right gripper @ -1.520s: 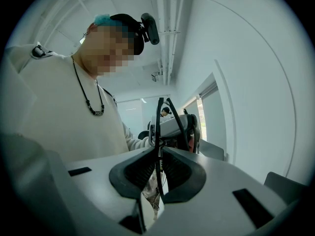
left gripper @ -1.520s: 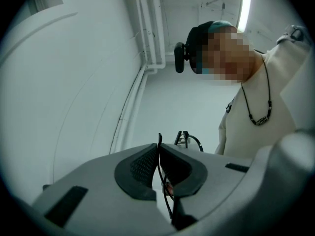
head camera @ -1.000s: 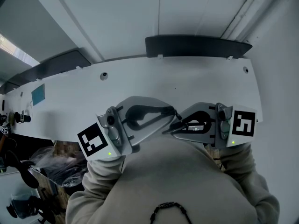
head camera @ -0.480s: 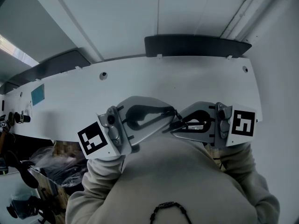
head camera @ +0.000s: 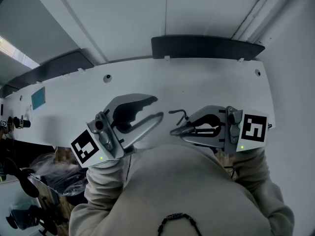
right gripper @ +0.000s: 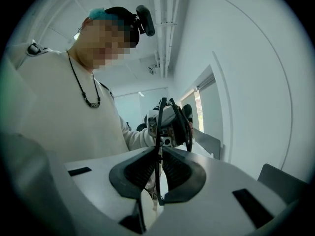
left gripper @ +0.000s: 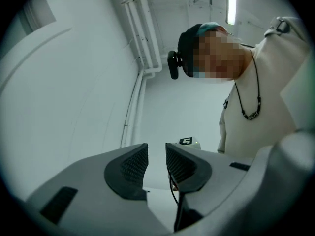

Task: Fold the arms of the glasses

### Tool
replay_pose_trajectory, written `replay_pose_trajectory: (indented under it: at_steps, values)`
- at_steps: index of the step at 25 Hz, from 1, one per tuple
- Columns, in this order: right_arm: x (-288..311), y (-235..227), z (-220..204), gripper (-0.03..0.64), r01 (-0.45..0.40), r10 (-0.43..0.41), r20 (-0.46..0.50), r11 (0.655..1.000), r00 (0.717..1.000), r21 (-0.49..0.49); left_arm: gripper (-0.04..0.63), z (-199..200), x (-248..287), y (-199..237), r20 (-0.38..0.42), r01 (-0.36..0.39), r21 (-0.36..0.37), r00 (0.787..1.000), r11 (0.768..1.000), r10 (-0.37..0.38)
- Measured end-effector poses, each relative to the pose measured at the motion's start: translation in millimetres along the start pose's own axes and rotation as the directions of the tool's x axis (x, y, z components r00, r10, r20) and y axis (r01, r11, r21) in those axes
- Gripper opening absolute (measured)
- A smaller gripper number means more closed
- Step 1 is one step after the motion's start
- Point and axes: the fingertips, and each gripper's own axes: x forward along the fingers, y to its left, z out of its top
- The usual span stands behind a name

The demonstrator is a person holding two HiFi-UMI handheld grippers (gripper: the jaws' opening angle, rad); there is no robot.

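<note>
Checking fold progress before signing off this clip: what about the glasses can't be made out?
- Head view: the glasses are tiny thin lines, largely hidden by the right hand-held gripper clamping them; whether the arms are folded is unclear.
- Left gripper view: the left hand-held gripper, jaws opening with nothing between, shows no glasses.
- Right gripper view: glasses seen edge-on, merging with the left hand-held gripper behind; lenses indistinct.

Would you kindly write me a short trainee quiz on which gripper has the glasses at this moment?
1. Which holds the glasses? A) left gripper B) right gripper C) neither
2. True or false: the left gripper touches the glasses.
3. Fill in: a dark ___ hangs round the person's neck.
Key: 1 B, shut on them. 2 False: it is apart from them, its jaws opening with nothing between. 3 necklace.
</note>
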Motion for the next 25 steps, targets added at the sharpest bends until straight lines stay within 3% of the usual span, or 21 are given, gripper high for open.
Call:
replay_pose_trajectory:
  at_steps: [5,8,10,12,16,18,22,25]
  values:
    - [-3,-15,-32,0.058,0.033,-0.031,-0.129,0.999,0.991,0.006,0.092,1,-29,16,0.041,-0.086,0.026,0.996,0.996,0.085]
    - [-1,-38,-73,0.058,0.111,-0.098,-0.287,0.993,0.953,0.027,0.006,-2,-41,7,0.095,-0.082,-0.005,0.992,0.997,0.083]
    - [7,-63,-124,0.059,0.162,-0.143,-0.427,0.987,0.893,0.008,0.005,-14,-46,0,0.062,-0.087,-0.026,0.994,0.996,0.088]
    - [15,-83,-187,0.059,0.156,-0.122,-0.560,0.988,0.819,0.013,0.005,-28,-52,-5,0.006,-0.111,-0.045,0.994,0.993,0.111]
    - [23,-109,-313,0.058,0.103,-0.046,-0.772,0.994,0.634,0.025,0.005,-42,-64,-10,-0.039,-0.164,-0.077,0.986,0.984,0.161]
    - [29,-116,-361,0.058,0.087,-0.030,-0.829,0.996,0.559,0.023,0.005,-41,-74,-12,-0.048,-0.199,-0.072,0.980,0.977,0.196]
    - [39,-124,-425,0.058,0.072,-0.041,-0.888,0.997,0.458,-0.008,0.005,-36,-88,-17,-0.058,-0.250,-0.066,0.968,0.966,0.246]
    - [43,-125,-454,0.058,0.067,-0.039,-0.905,0.998,0.424,-0.012,0.005,-37,-97,-21,-0.086,-0.287,-0.053,0.956,0.957,0.282]
